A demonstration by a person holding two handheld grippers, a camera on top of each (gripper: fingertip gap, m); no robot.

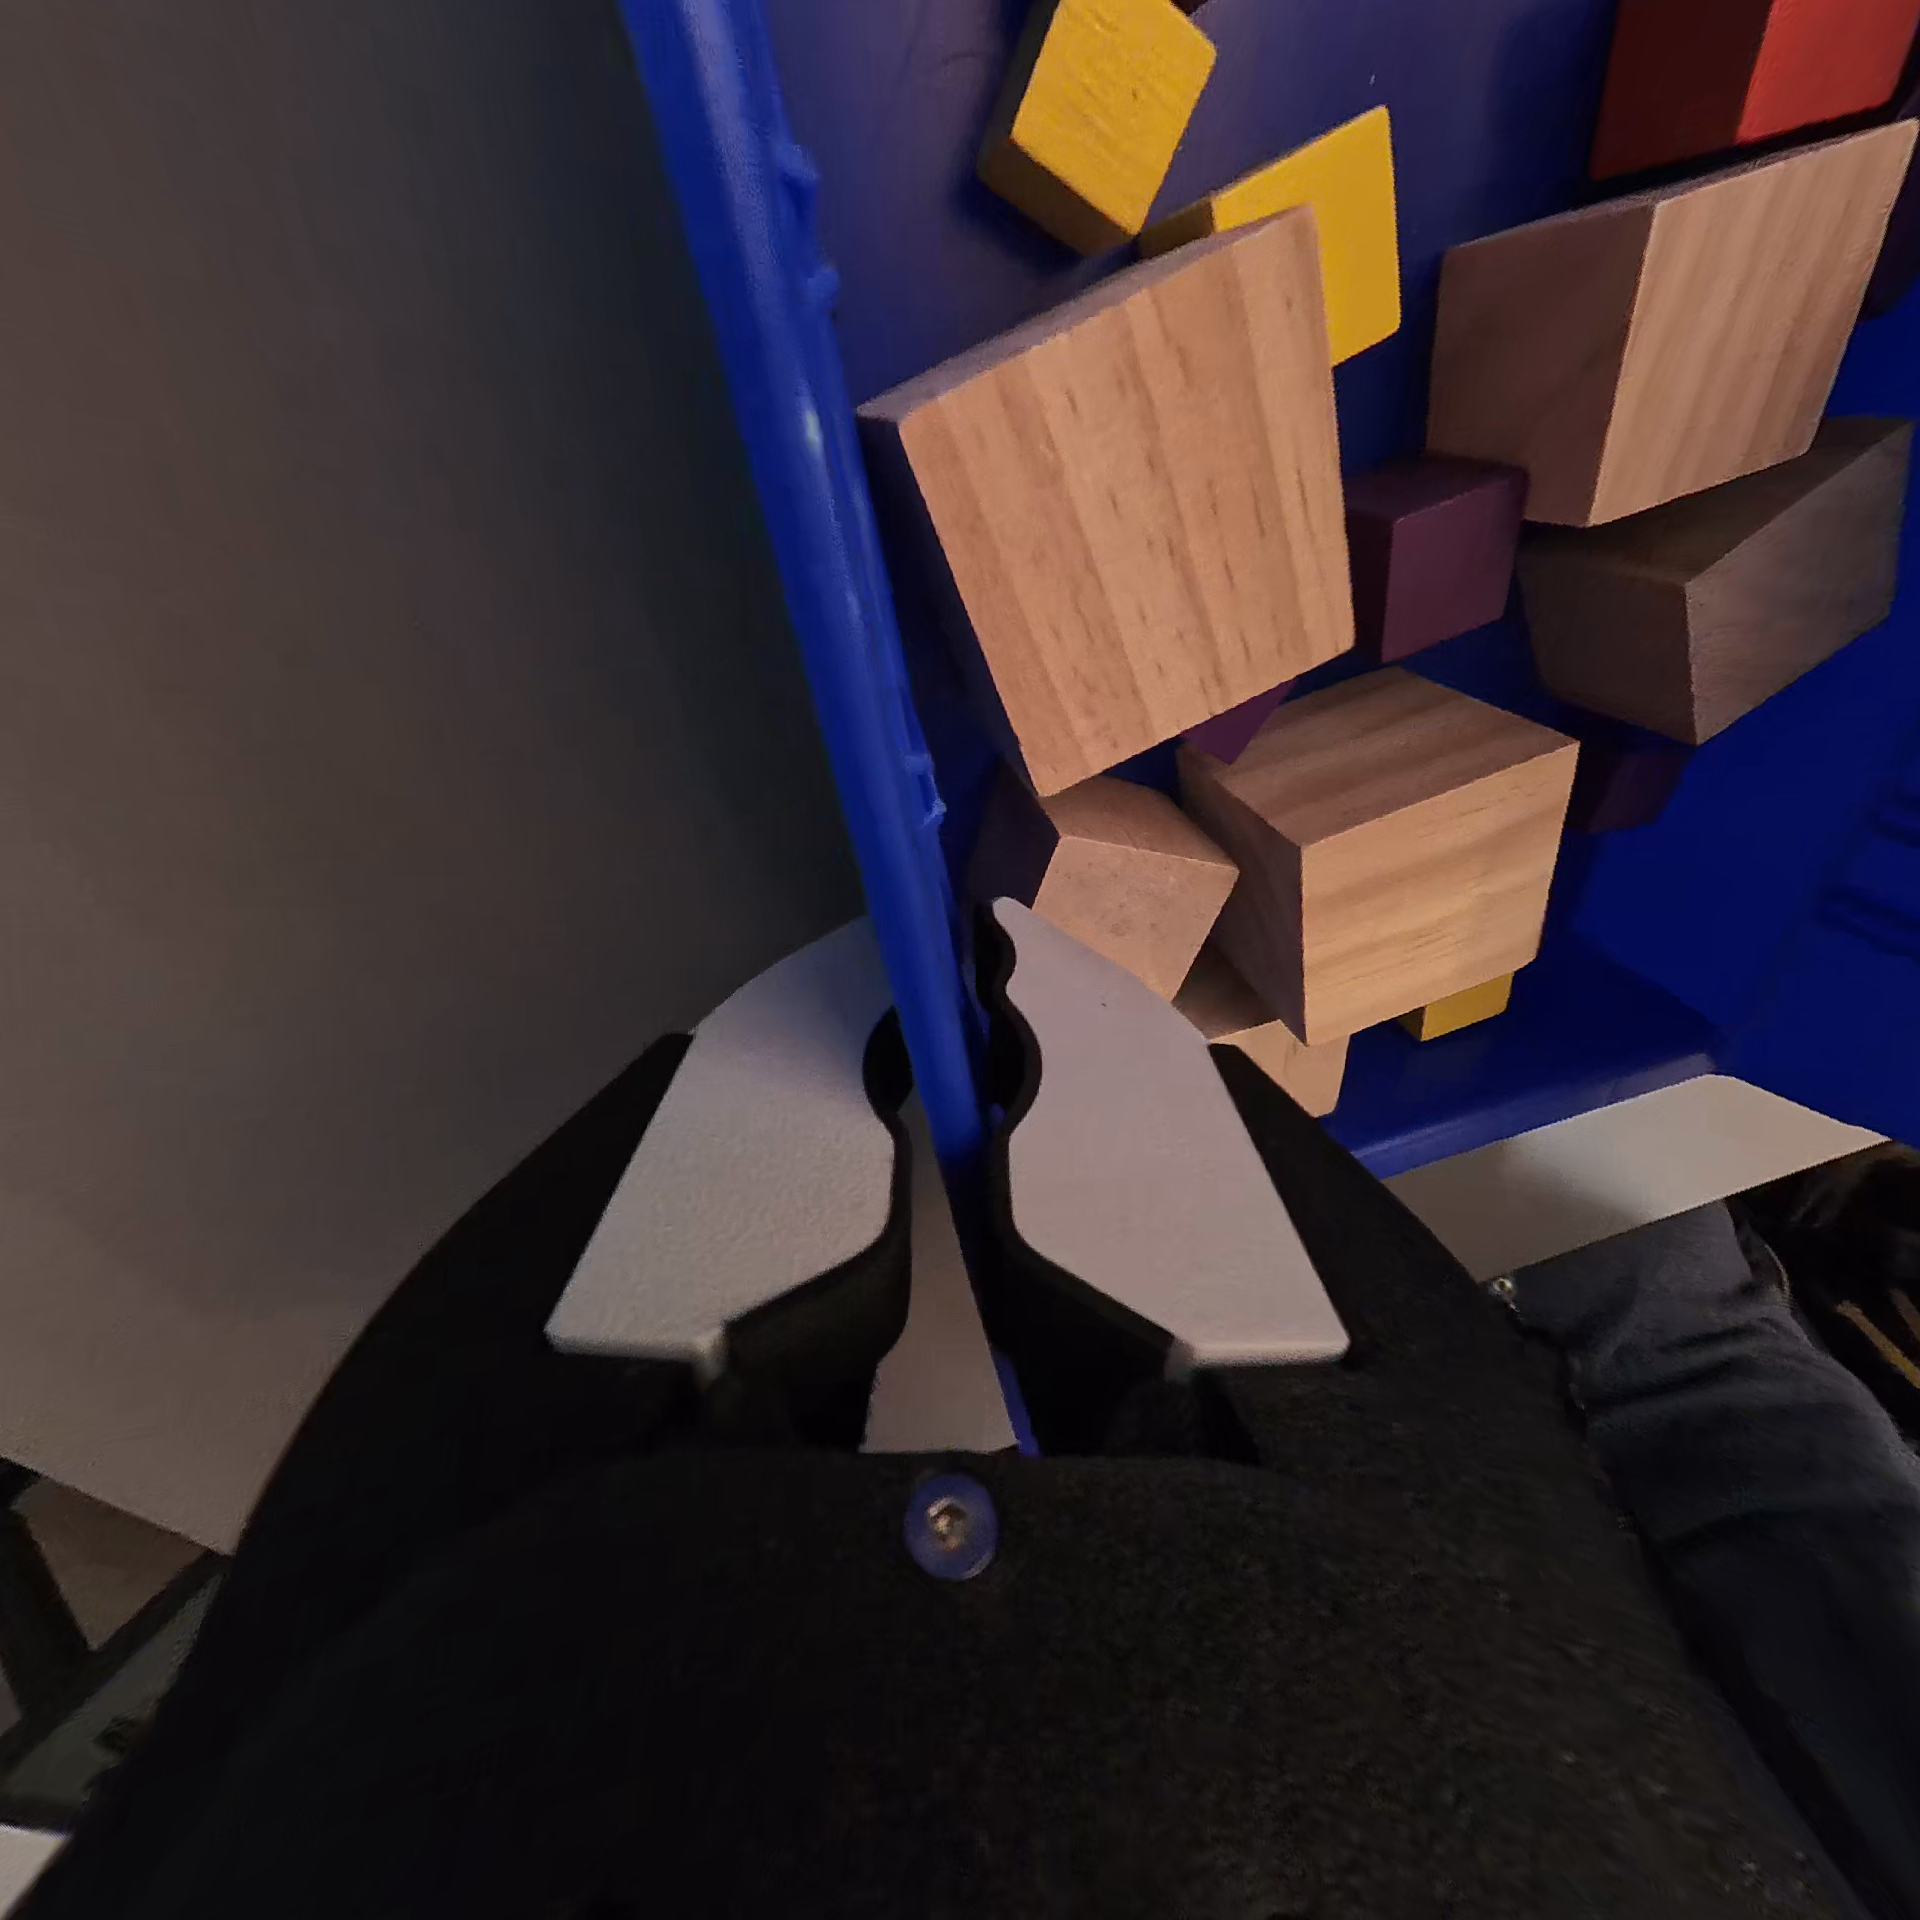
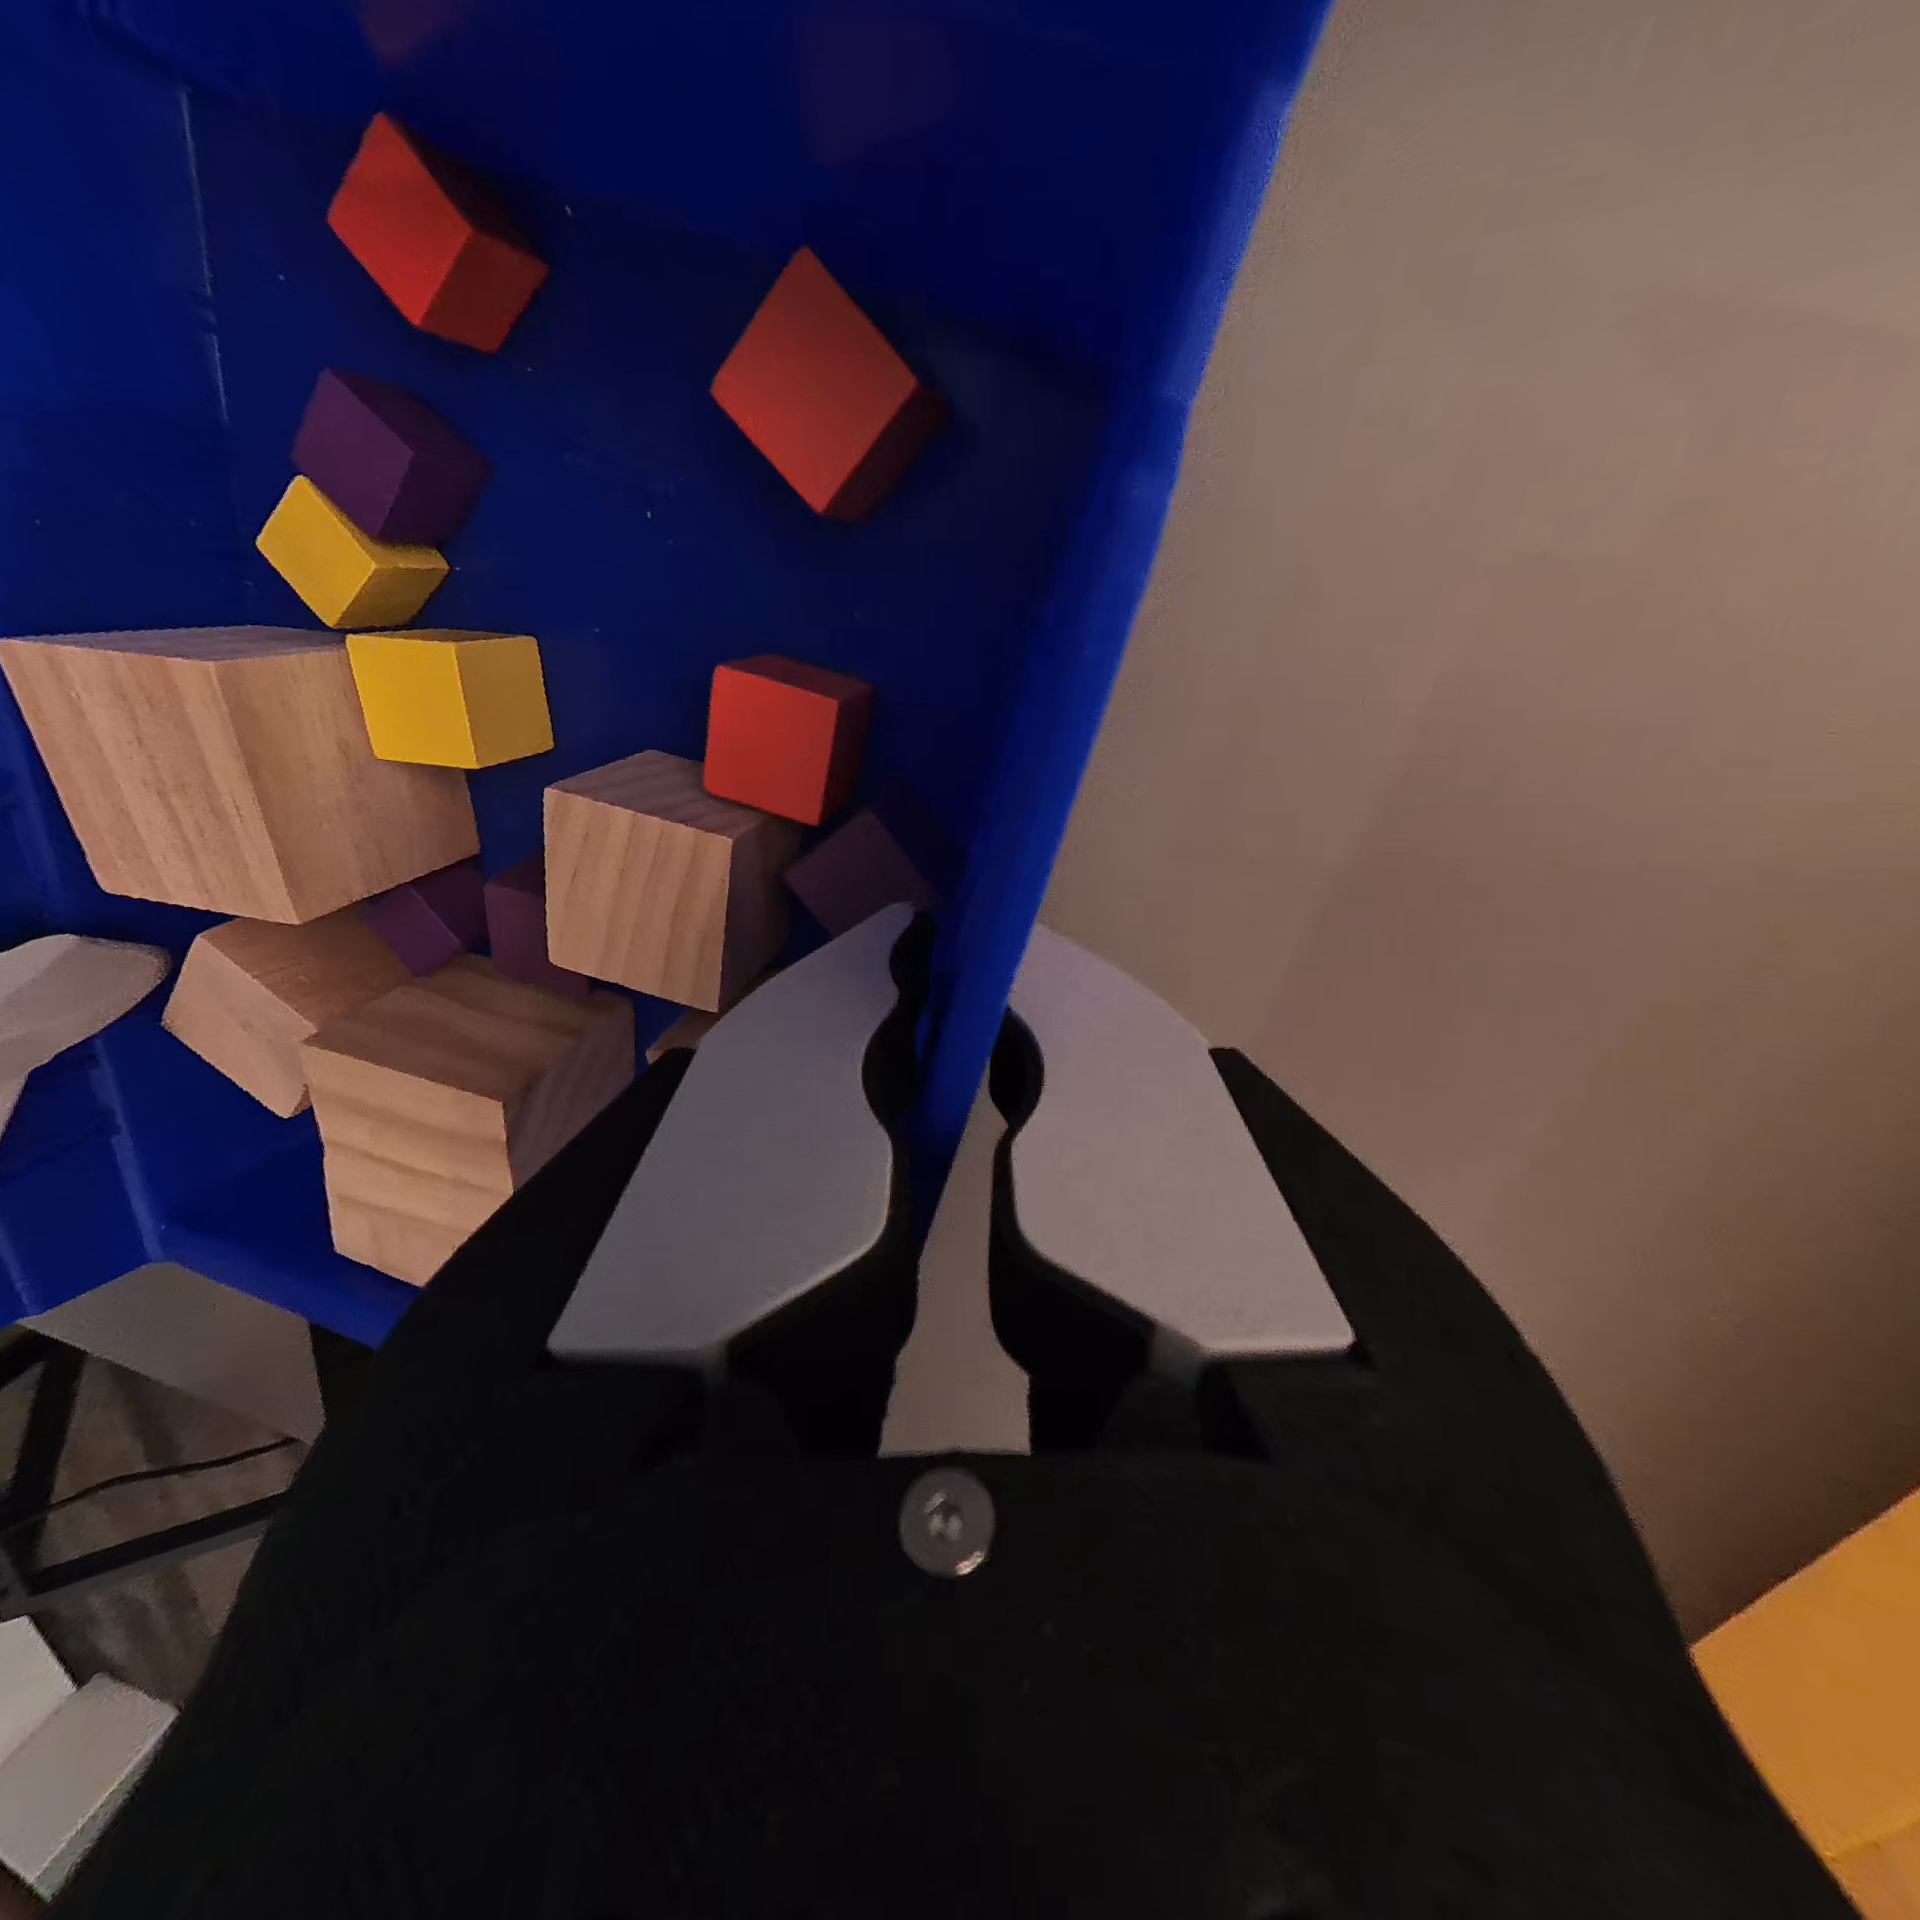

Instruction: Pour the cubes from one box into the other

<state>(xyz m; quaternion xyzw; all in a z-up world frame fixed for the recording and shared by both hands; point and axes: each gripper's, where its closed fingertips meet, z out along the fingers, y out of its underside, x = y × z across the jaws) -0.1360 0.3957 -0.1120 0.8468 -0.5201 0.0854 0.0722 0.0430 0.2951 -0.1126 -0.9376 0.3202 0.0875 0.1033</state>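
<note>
A blue plastic box (image 1: 790, 436) is held tilted up between both grippers. My left gripper (image 1: 951, 997) is shut on its left wall. My right gripper (image 2: 961, 987) is shut on its right wall (image 2: 1122, 540). Inside, several cubes lie loose and tumbled toward me: large plain wooden ones (image 1: 1127, 509) (image 2: 644, 862), yellow ones (image 1: 1101, 114) (image 2: 447, 696), red ones (image 2: 821, 379) and purple ones (image 2: 384, 452). The left gripper's finger tip (image 2: 62, 987) shows at the left edge of the right wrist view. The other box is not in view.
A grey table surface (image 1: 364, 623) lies behind the box on the left, a beige one (image 2: 1558, 727) on the right. A yellow object (image 2: 1829, 1704) sits at the lower right. A person's dark trouser leg (image 1: 1714, 1403) is below the box.
</note>
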